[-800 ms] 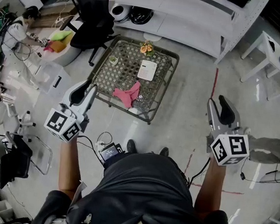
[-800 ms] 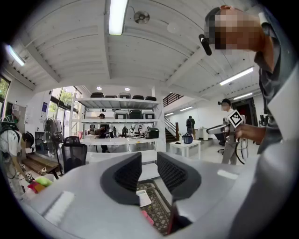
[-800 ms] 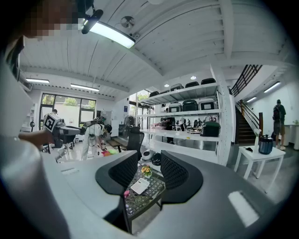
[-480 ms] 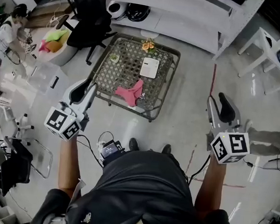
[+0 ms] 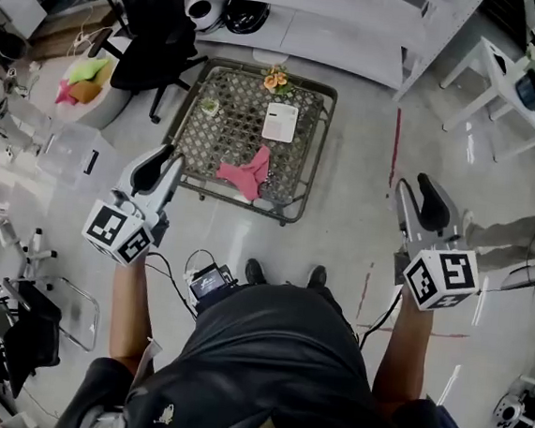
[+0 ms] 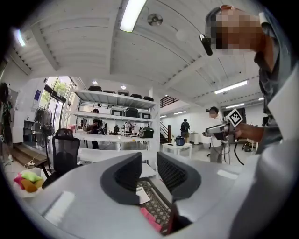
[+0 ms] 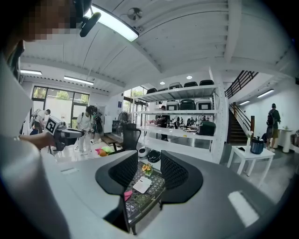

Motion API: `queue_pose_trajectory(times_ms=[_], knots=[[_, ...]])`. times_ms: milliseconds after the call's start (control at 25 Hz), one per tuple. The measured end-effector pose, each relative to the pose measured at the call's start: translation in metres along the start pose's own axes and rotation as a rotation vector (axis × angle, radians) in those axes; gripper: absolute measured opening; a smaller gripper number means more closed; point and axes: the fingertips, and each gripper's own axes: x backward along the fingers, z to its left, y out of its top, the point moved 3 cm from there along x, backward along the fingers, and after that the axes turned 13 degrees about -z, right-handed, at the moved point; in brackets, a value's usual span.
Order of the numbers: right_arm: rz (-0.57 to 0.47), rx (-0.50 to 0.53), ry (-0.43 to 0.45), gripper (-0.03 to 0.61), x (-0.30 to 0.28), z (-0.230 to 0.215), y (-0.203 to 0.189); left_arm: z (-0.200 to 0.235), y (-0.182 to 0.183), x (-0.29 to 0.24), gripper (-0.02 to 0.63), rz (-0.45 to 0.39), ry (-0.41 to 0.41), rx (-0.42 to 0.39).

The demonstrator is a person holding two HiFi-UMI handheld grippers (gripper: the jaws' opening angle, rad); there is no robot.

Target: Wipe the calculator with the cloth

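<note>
Office chair: a black chair (image 5: 150,18) is seen at the upper left of the head view, beside the table's far left corner.

Left gripper: the left gripper (image 5: 167,156) is held in the air over the floor, just off the table's near left corner and well above it. In the left gripper view its jaws (image 6: 149,158) are drawn in to a slim slit – closed, with nothing gripped.

Table: a low table (image 5: 196,169) with a woven mesh top stands on the pale floor ahead of the person. It is also seen through the jaw gap in the right gripper view (image 7: 145,200).

Cloth: the pink cloth (image 5: 245,171) lies crumpled on the table near its front edge and is touched by neither gripper. It shows low in both gripper views (image 6: 150,219) (image 7: 127,194).

Calculator: the white calculator (image 5: 279,122) lies flat on the table just beyond the cloth (image 7: 142,185).

Flowers: a small orange bunch (image 5: 276,79) stands at the table's far edge, behind the calculator.

Right gripper: the right gripper (image 5: 419,183) is held over bare floor, well apart from the table's right side. Its jaws (image 7: 149,158) stand a little apart – a narrow gap, empty.
</note>
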Motion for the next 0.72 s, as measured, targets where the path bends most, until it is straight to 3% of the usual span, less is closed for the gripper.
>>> queue_pose_trajectory(times_ms=[360, 720], knots=[[-0.013, -0.04, -0.007, 0.153, -0.004, 0.02, 0.01, 0.008, -0.017, -0.007, 0.107, -0.001, -0.039, 0.055], [-0.007, -0.081, 0.024, 0.153, -0.025, -0.006, 0.001, 0.006, -0.023, -0.03, 0.108, 0.015, -0.015, 0.061]])
